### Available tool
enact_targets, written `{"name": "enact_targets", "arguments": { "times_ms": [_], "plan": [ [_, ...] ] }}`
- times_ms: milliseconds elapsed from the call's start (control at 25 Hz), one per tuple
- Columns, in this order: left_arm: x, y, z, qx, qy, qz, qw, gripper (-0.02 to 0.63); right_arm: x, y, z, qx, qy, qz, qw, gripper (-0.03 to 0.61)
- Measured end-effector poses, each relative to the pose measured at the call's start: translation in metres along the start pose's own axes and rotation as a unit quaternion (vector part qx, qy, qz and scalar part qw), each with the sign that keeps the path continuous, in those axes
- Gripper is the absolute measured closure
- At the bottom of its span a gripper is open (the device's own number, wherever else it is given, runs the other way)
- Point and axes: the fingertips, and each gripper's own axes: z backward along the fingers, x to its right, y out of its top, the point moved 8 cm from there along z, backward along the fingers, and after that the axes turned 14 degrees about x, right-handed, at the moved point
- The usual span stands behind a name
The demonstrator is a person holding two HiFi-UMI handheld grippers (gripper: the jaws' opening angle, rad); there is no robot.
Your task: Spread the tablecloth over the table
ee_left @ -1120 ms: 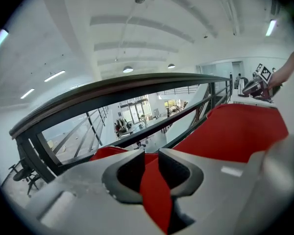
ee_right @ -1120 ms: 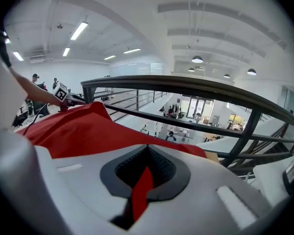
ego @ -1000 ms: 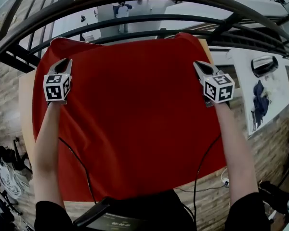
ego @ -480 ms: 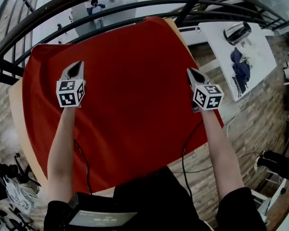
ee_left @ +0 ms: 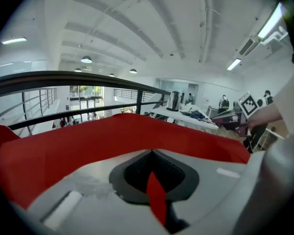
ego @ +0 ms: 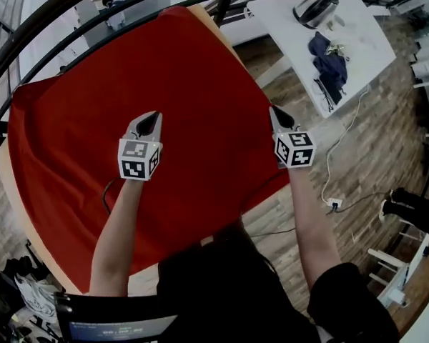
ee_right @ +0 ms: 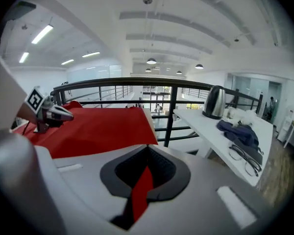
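1. Across the light wooden table (ego: 32, 234), the red fabric tablecloth (ego: 93, 120) is already laid over most of the top. A bare strip of wood is left along the near left rim.
2. A pinch of red cloth is clamped in the closed jaws of the left gripper (ego: 151, 117), above the cloth's middle. Another pinch is held the same way by the right gripper (ego: 275, 111), at the cloth's right edge.
3. The step in hand is judged to be the final shifting and squaring of the cloth.
4. Next, an even, level pull towards the uncovered strip is called for, then release.
5. Room is limited beyond the far edge by the black metal railing (ego: 71, 9). The white side table (ego: 357, 41) on the right is kept apart by open floor. Whether the far overhang is even is perhaps not to be judged here.
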Motion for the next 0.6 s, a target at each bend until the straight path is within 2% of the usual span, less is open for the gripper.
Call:
{"name": "enact_targets", "arguments": {
  "times_ms": [120,320,520,600],
  "plan": [
    [0.084,-0.018,-0.018,-0.016,-0.037,-0.004,0.9992,0.607,0.036,-0.018,0.045,0.005,-0.009,-0.005,1.000,0.566],
    [0.204,-0.043,-0.045,-0.044,-0.097,-0.027,0.9939,0.607,0.072,-0.069,0.119,-0.035,0.006,-0.005,0.999,0.533],
    [0.276,-0.059,-0.074,-0.079,-0.120,-0.030,0.9892,0.607,0.090,-0.103,0.146,-0.052,0.034,-0.024,0.998,0.475],
    [0.295,-0.064,-0.082,-0.093,-0.127,-0.036,0.9868,0.607,0.100,-0.115,0.152,-0.060,0.038,-0.036,0.997,0.432]
  ]
}}
